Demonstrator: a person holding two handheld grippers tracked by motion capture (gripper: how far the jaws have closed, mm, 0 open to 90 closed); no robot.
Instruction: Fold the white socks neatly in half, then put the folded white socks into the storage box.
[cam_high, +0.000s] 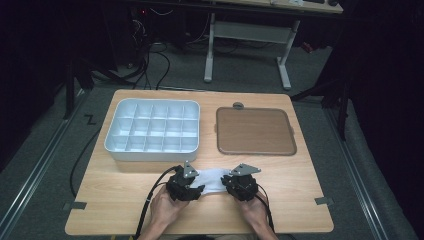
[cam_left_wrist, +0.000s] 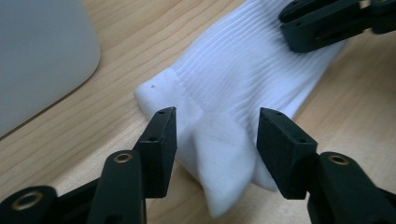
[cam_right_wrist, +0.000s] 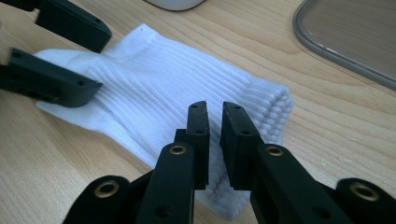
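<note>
A white ribbed sock (cam_high: 212, 179) lies flat on the wooden table near its front edge, between my two grippers. My left gripper (cam_high: 198, 189) is at the sock's left end. In the left gripper view its jaws (cam_left_wrist: 216, 128) stand open on either side of a raised fold of the sock (cam_left_wrist: 243, 70), and the pads do not press it. My right gripper (cam_high: 228, 183) is at the cuff end. In the right gripper view its jaws (cam_right_wrist: 215, 112) are nearly together, pinching the sock (cam_right_wrist: 154, 93) at the cuff. The left gripper (cam_right_wrist: 100, 60) shows at that view's far left.
A white tray (cam_high: 114, 146) divided into several compartments sits behind the sock at the left. To its right lies a flat brown lid (cam_high: 255, 131) with a grey rim. Bare wood runs along the table's front and both sides.
</note>
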